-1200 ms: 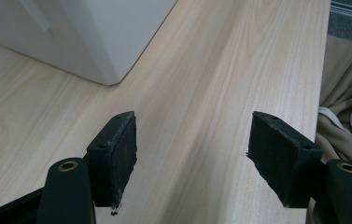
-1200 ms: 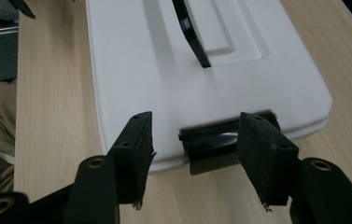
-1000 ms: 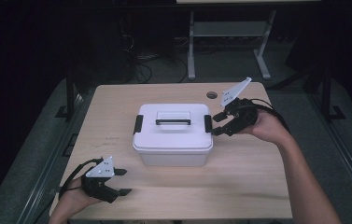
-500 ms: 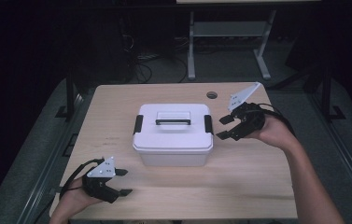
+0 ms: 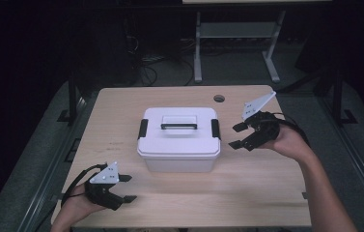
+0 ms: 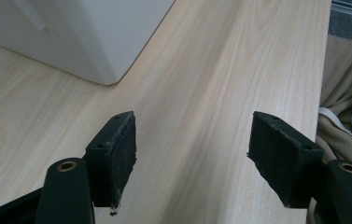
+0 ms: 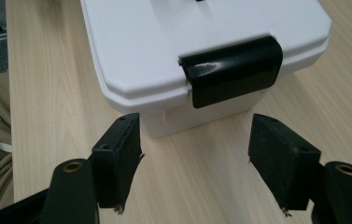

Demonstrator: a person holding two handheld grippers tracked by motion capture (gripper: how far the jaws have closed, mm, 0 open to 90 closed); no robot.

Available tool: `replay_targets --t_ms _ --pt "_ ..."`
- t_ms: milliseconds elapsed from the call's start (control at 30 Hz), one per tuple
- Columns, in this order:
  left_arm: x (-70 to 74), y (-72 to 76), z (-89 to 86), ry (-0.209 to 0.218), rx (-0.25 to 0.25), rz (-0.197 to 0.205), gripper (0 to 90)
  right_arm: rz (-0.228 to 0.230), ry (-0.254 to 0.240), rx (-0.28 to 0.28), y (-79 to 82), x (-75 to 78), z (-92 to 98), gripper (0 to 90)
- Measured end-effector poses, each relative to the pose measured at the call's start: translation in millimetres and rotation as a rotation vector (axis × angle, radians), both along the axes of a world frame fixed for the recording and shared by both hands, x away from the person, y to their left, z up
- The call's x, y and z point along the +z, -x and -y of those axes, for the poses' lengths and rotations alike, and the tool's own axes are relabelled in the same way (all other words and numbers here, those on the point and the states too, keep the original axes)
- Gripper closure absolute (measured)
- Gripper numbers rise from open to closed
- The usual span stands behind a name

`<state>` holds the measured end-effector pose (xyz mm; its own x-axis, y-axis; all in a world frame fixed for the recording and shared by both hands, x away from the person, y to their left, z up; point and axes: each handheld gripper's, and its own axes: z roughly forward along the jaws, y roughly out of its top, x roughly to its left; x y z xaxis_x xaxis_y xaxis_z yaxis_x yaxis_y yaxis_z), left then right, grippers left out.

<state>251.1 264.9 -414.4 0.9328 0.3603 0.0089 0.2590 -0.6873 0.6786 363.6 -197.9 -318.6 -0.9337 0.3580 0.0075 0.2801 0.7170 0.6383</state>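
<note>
A white lidded box point(image 5: 178, 137) with a black top handle point(image 5: 178, 126) and a black latch on each end stands at the middle of the wooden table point(image 5: 121, 111). My right gripper point(image 5: 236, 136) hovers just right of the box, aimed at the right latch point(image 7: 232, 70); its jaws have just been opening and stand open with nothing between them point(image 7: 193, 154). My left gripper point(image 5: 127, 188) rests near the table's front left corner, open and empty. In the left gripper view a white box corner point(image 6: 94, 42) lies ahead of the open left gripper point(image 6: 192, 158).
A round cable hole point(image 5: 219, 98) sits near the table's far right edge. A metal stand point(image 5: 235, 38) and cables lie on the dark floor beyond the table. Bare wood lies in front of the box between the two hands.
My right gripper has drawn back to the right, away from the box's right latch, and dropped slightly while its jaws widened. The left gripper has stayed put.
</note>
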Motion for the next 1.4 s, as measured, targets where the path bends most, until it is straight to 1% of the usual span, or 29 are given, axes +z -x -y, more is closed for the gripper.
replay_targets --t_ms 100,700,933,1400 --pt "-0.2 -0.1 -0.3 -0.003 -0.001 0.0 31.7 0.004 -0.002 -0.004 2.1 -3.3 3.3 33.4" --pt "-0.3 0.0 1.1 -0.006 -0.004 -0.002 31.6 -0.02 -0.019 -0.055 18.6 -27.9 29.8 31.6" --pt "-0.1 0.2 0.4 -0.005 -0.001 0.0 31.5 -0.021 -0.017 -0.063 19.8 -32.0 33.1 31.1" --pt "-1.2 -0.5 1.9 -0.01 -0.006 -0.003 31.5 -0.041 -0.012 -0.074 23.1 -43.4 36.5 30.4"
